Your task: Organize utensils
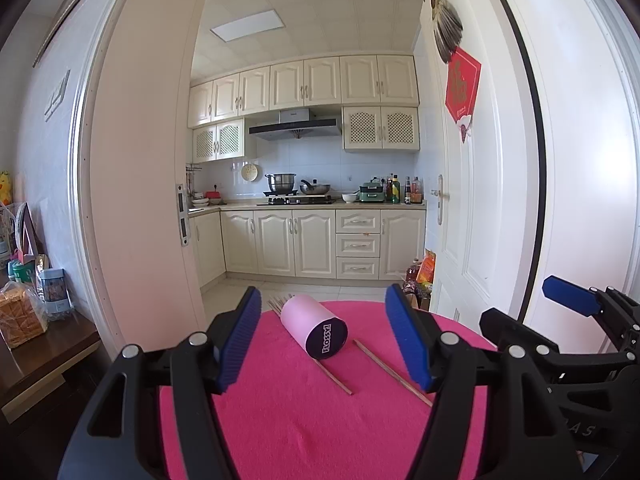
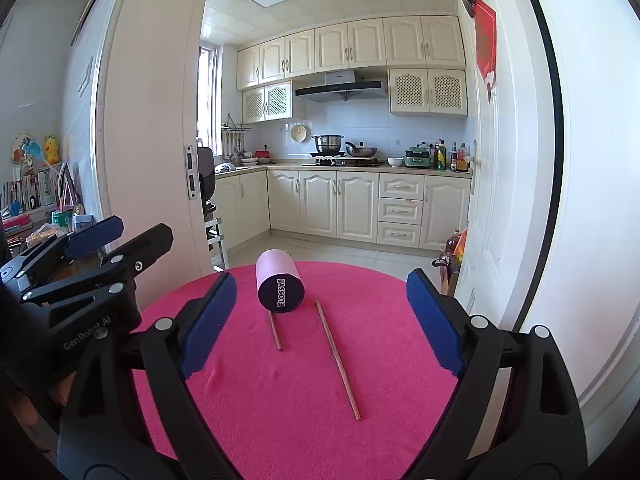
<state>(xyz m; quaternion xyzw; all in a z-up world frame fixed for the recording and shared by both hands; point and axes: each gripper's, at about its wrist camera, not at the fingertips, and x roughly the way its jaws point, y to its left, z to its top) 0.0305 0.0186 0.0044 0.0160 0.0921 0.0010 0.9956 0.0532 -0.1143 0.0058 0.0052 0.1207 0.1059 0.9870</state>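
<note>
One holder (image 2: 280, 286), two loose chopsticks (image 2: 338, 360) on cloth (image 2: 280, 420)

A: What is the cylinder?
B: A pink holder (image 2: 280, 285) lying on its side on the pink cloth, its dark base, lettered in white, facing the viewer.

A: And the sticks?
B: Two brown chopsticks: one (image 2: 275, 331) running out from under the base, the other (image 2: 338, 359) lying free beside it. More tips (image 1: 275, 304) poke from the far mouth.
</note>
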